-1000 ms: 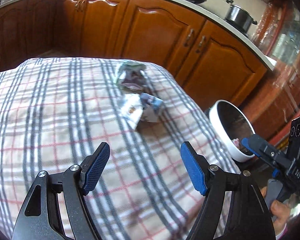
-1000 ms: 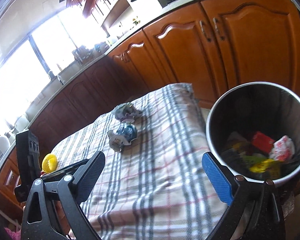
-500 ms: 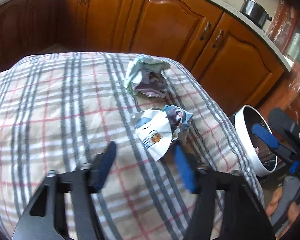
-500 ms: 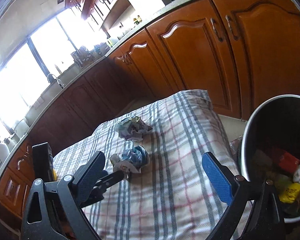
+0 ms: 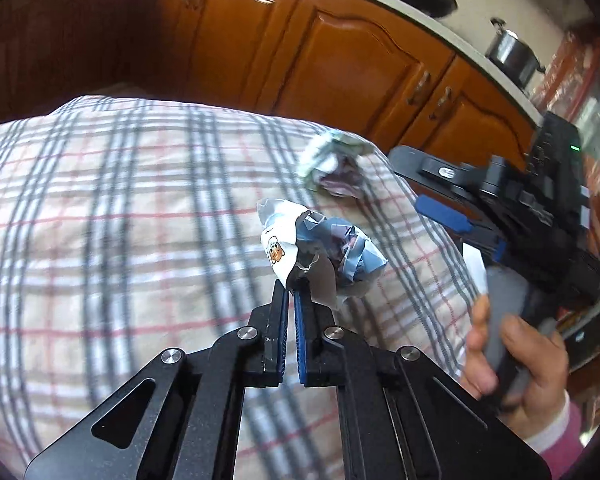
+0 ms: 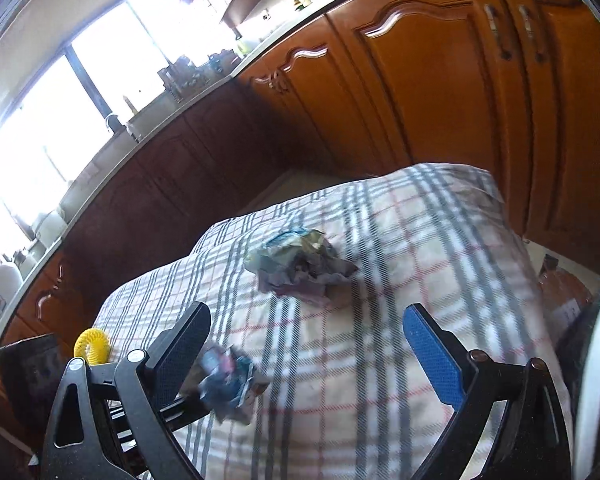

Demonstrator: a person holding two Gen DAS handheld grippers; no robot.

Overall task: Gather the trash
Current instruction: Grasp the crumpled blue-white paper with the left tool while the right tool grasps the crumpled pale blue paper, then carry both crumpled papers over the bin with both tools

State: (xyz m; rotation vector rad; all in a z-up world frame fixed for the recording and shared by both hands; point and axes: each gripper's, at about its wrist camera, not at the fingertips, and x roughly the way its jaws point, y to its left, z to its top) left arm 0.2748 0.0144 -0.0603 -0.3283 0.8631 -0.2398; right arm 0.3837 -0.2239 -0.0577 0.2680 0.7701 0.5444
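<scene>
Left gripper (image 5: 291, 294) tight on crinkled blue-white paper wad (image 5: 324, 252).

Home kitchen: wooden cabinets (image 6: 440, 92), countertop (image 5: 432, 24) with pot (image 5: 514, 56); window (image 6: 60, 128)

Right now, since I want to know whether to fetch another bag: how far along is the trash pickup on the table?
Partway. In hand: the left gripper has just closed on an edge of the blue-and-white crumpled wrapper. Left: the second crumpled wad lies untouched on the checked tablecloth, with the right gripper open, short of it. The bin's contents aren't visible now.
</scene>
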